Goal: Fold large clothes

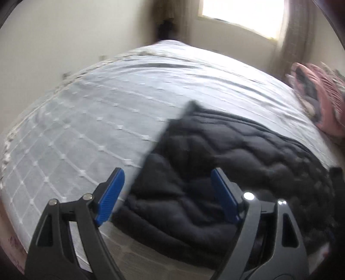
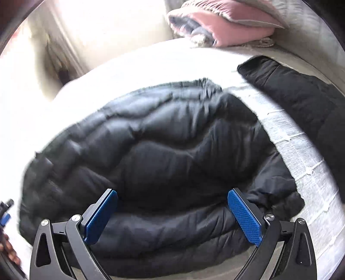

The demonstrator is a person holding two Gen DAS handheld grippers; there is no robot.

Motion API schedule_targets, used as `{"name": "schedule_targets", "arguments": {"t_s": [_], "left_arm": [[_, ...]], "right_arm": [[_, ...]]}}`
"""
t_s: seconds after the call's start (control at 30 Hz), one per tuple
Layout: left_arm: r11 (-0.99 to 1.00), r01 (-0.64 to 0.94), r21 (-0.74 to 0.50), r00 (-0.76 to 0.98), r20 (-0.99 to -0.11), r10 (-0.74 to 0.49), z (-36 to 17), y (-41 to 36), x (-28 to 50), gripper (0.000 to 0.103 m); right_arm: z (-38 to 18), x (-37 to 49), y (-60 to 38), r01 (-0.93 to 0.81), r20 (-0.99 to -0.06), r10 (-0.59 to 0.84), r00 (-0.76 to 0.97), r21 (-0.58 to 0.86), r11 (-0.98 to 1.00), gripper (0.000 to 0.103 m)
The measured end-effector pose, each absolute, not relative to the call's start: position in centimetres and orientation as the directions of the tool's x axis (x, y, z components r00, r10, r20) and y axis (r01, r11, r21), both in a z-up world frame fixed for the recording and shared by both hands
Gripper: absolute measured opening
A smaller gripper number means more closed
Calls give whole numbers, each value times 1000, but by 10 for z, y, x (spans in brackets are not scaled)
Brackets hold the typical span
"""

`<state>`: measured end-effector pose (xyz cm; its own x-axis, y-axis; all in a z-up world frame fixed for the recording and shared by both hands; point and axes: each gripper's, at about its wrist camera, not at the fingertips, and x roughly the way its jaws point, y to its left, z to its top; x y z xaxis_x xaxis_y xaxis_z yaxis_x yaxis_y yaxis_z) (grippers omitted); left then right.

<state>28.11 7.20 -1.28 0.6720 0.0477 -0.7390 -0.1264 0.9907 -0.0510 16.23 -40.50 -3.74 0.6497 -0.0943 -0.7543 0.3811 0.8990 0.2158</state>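
Note:
A black quilted puffer jacket (image 1: 226,150) lies spread on the bed near its front edge. It fills the middle of the right wrist view (image 2: 161,150), with one sleeve (image 2: 301,97) stretched out to the right. My left gripper (image 1: 167,174) is open and empty, just above the jacket's left end. My right gripper (image 2: 172,196) is open and empty, low over the jacket's near edge. Both views are motion-blurred.
The bed has a pale grey quilted cover (image 1: 97,112) with a white diamond pattern. A pink and grey pillow (image 1: 319,97) lies at the bed's right end, also in the right wrist view (image 2: 226,25). A bright window (image 1: 241,15) and curtain stand behind the bed.

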Motion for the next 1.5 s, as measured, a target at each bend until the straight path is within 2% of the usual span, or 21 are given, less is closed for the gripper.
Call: {"name": "schedule_targets", "arguments": {"t_s": [0.13,0.33,0.6,0.73,0.9,1.1,1.23,1.33,1.5], "left_arm": [[993,95,-67,629,-770,-112,-8,-1,278,83],[962,274,-5,562,-811,-165,-24,-95,298,83],[949,282,145,536,-844,-30,-68,-128,337,83],[945,274,180,528,-849,9,-84,-126,336,89],[952,259,166,496,-868,16,-78,-129,338,89],[947,257,193,579,-815,9,-39,-142,348,89],[947,254,197,504,-863,45,-60,-149,376,89],[960,232,156,454,-890,35,-83,-145,387,90],[964,215,158,432,-900,51,-84,-147,392,90]], "right_arm": [[-29,166,-390,336,-743,-93,662,183,924,103],[-33,167,-384,324,-734,-84,674,192,927,103],[-34,165,-398,347,-741,-46,670,259,901,103],[-41,169,-394,346,-769,-23,639,261,901,103],[-48,172,-392,360,-792,-4,610,273,892,103],[-43,168,-393,356,-776,11,631,302,884,103],[-39,166,-393,349,-764,29,644,328,878,103],[-38,167,-393,351,-763,31,646,333,875,103],[-38,165,-392,348,-763,48,644,348,871,103]]}}
